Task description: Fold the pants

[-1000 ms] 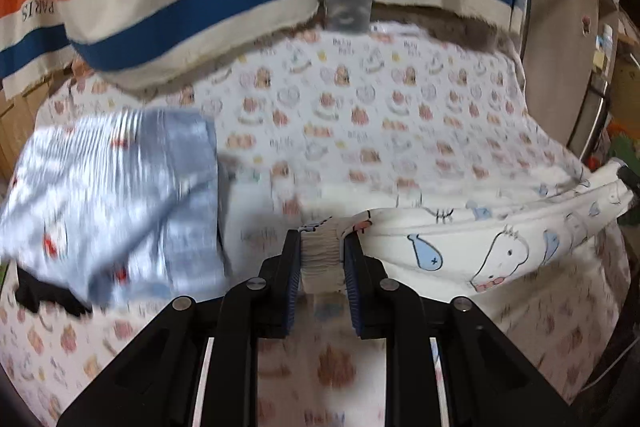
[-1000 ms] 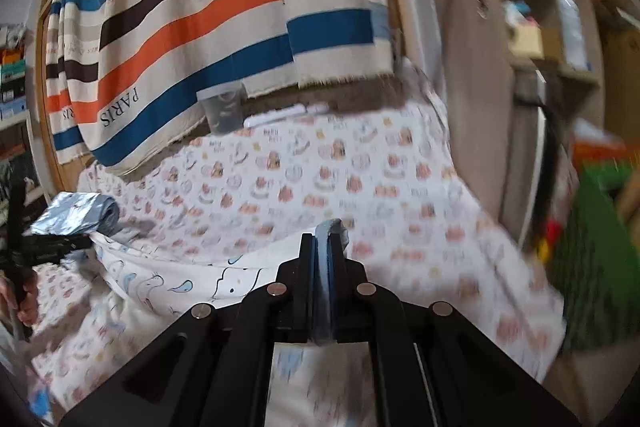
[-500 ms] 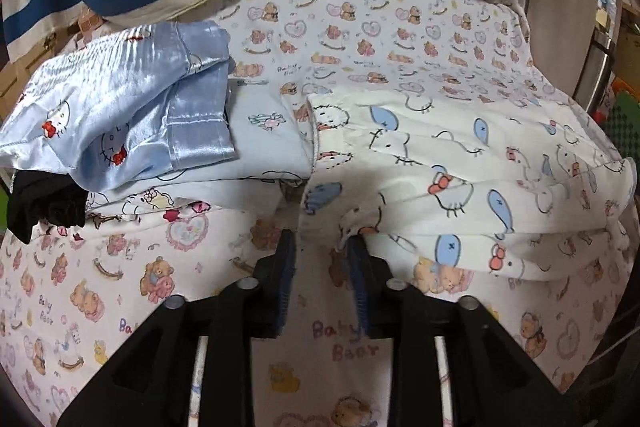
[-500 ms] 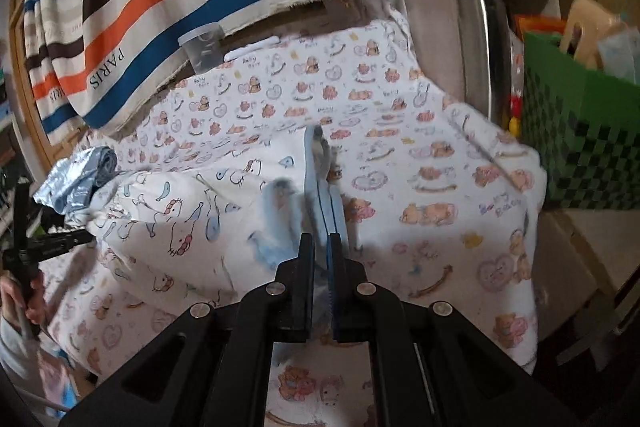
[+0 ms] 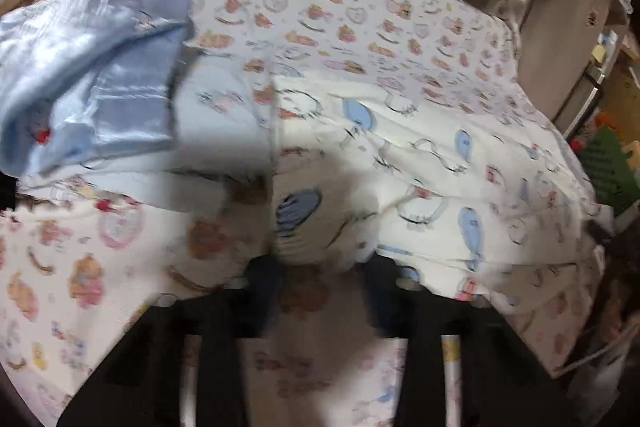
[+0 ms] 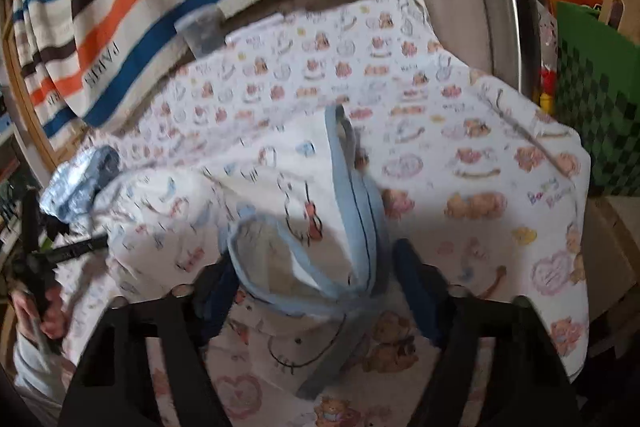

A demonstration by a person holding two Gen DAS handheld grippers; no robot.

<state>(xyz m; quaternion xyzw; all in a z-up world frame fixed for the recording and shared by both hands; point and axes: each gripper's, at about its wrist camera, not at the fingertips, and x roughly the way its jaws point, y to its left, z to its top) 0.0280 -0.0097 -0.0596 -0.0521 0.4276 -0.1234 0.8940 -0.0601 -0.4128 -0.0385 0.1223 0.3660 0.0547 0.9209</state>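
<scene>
Work surface is a table covered with a white cloth printed with bears and hearts [image 5: 360, 27]. On it, spread across the middle, lie the white cartoon-print children's pants with pale blue cuffs [image 5: 440, 163], already laid over on themselves, waistband end near the left gripper, cuff end near the right. Beside them on the left side of the left wrist view sits a shiny pale blue satin garment [image 5: 92, 83] on a small stack, just touching the pants' edge.

Right gripper [image 6: 316, 287]: jaws opening, stand wide; the blue cuff bands [image 6: 360, 211] lie slack between them, pads not pressing. Left gripper [image 5: 320, 287]: jaws closing but clearly apart; the gathered waistband [image 5: 304, 227] sits just ahead of the tips, no grip seen, view blurred.

Judgement: step in hand is letting go after laying the fold. To do it well, open fully before pulling back so the cuff doesn't drag, draw both grippers away low and straight, and keep edges aligned; re-pinch only if the layers slide.
</scene>
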